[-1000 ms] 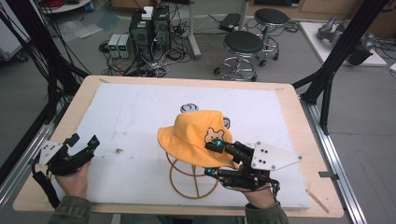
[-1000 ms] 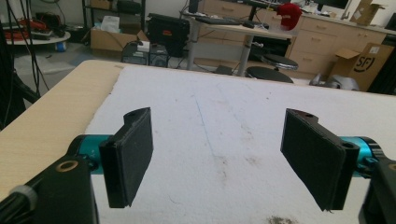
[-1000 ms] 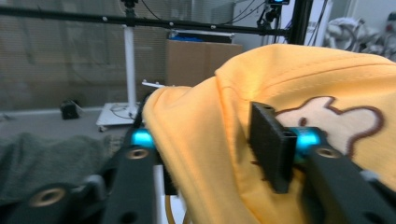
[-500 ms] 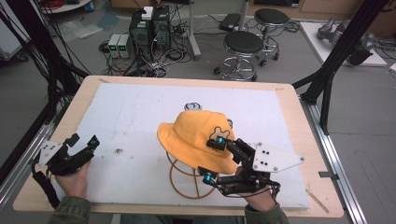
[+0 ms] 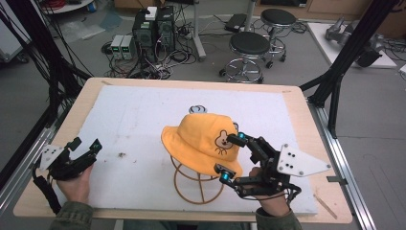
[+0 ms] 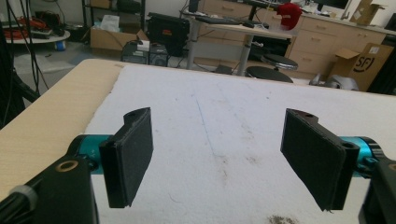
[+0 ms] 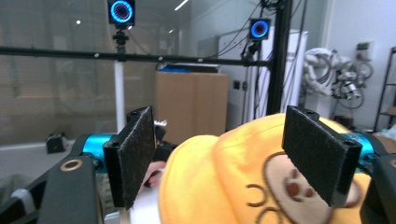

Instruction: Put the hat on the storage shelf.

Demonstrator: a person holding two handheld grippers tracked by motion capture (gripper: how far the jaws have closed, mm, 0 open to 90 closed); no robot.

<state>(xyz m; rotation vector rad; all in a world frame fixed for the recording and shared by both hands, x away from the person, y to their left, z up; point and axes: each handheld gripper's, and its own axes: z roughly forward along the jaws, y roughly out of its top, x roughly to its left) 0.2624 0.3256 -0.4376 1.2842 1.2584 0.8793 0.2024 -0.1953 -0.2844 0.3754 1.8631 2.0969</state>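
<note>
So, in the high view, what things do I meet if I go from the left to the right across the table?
Left gripper → small dark speck of dirt on the white mat → yellow hat on its wire stand → right gripper, its jaws having just been opening beside the hat's brim → grey three-cornered plate.
</note>
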